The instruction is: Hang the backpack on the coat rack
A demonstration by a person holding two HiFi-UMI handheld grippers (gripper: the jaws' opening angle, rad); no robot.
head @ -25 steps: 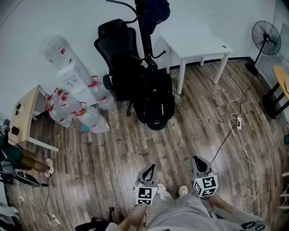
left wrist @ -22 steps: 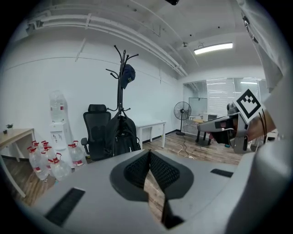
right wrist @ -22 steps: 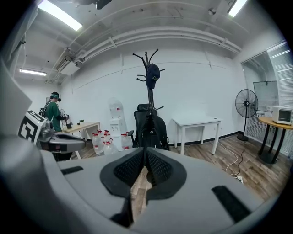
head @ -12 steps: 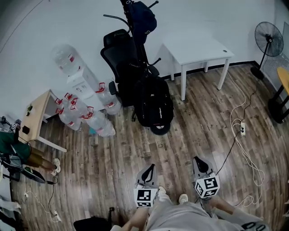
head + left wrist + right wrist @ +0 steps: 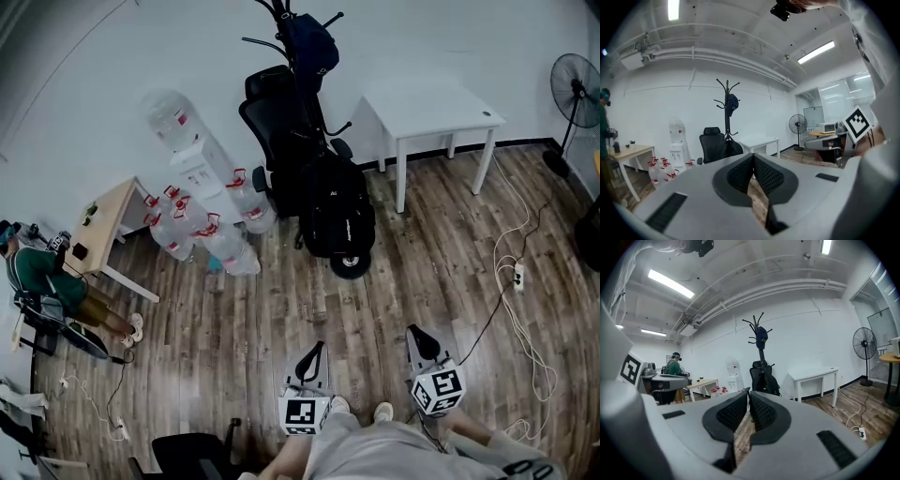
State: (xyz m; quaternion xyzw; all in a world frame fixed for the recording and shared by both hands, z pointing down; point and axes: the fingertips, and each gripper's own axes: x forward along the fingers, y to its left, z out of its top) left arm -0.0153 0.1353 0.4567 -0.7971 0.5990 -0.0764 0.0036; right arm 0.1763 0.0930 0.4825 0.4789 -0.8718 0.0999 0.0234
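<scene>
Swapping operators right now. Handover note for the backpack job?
Left gripper: shut, empty.
Right gripper: shut, empty.
Both are low in front of the person, far from the backpack.
It sits on the floor at the coat rack's foot, against the black office chair. A dark blue item hangs high on the rack.
Done: nothing.
Left: approach, grasp the backpack, lift, hang it on a free hook.

White wall (image 5: 141,47), wood floor (image 5: 281,319), white table (image 5: 431,98)
</scene>
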